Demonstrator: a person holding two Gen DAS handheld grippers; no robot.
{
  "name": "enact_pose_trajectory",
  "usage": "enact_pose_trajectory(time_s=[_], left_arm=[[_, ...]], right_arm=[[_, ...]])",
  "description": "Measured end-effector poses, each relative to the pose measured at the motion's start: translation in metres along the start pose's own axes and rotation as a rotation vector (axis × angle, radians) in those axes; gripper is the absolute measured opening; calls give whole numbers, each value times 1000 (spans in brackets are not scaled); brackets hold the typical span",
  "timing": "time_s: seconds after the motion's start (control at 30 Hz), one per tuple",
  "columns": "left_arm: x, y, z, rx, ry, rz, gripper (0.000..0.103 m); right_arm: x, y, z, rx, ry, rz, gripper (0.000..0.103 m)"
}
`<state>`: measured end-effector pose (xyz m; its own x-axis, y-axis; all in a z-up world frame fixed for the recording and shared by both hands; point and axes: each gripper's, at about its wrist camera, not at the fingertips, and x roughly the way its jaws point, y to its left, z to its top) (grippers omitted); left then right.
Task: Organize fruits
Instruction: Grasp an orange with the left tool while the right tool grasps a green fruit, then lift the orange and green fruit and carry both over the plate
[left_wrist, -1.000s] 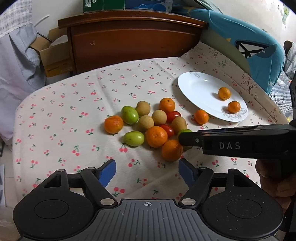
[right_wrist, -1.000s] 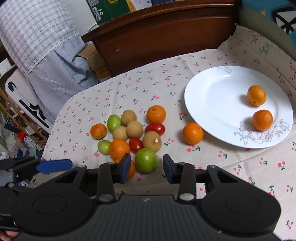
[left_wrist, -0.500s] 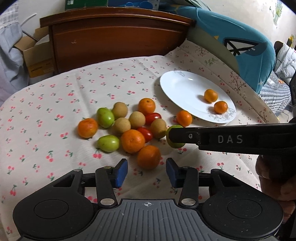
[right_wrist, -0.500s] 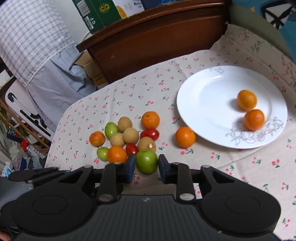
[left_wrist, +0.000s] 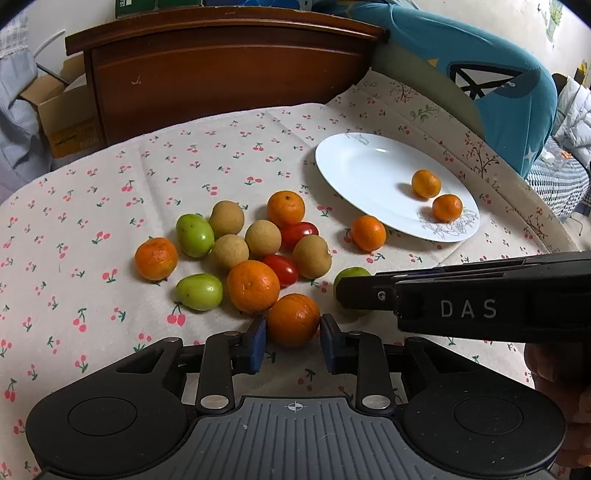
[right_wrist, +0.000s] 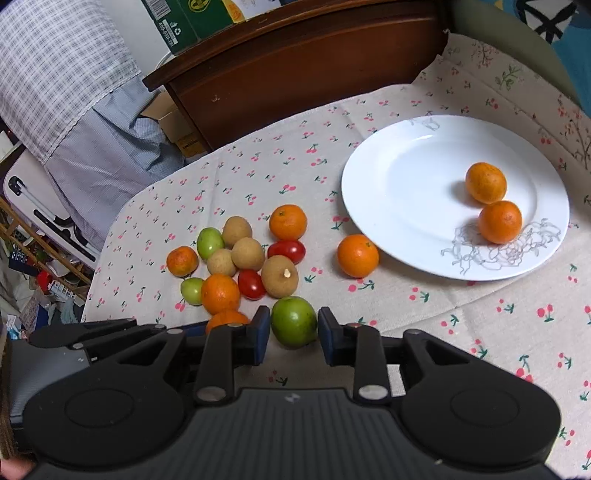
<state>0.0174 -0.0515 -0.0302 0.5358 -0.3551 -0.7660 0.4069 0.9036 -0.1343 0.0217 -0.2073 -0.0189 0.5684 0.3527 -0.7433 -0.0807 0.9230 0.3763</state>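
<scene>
A pile of mandarins, green fruits, brown longans and red tomatoes (left_wrist: 291, 234) lies on the cherry-print cloth. My left gripper (left_wrist: 293, 332) is shut on the front mandarin (left_wrist: 293, 319), with a blue pad against each side. My right gripper (right_wrist: 293, 328) has the green fruit (right_wrist: 294, 321) between its pads. They touch it while the jaws are opening slightly. In the left wrist view this gripper (left_wrist: 343, 295) comes in from the right and hides most of the green fruit (left_wrist: 351, 275). The white plate (left_wrist: 354, 173) holds two mandarins (left_wrist: 426, 183). A third mandarin (left_wrist: 368, 232) rests against its rim.
A dark wooden headboard (left_wrist: 221, 66) stands behind the cloth, with a cardboard box (left_wrist: 55, 110) to its left and a blue cushion (left_wrist: 498, 81) at the right. Checked fabric (right_wrist: 55, 74) hangs beyond the left edge. A hand (left_wrist: 561, 387) holds the right gripper.
My left gripper has moved forward to the pile and closed on the front mandarin. The right gripper's pads have narrowed around the green fruit and it has barely moved.
</scene>
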Motion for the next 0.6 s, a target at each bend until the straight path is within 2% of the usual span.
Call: enact_pose_trajectory(time_s=[0.6], left_arm=[[-22, 2, 5, -29, -40, 4, 27]], right_arm=[[-15, 7, 3, -31, -32, 20, 28]])
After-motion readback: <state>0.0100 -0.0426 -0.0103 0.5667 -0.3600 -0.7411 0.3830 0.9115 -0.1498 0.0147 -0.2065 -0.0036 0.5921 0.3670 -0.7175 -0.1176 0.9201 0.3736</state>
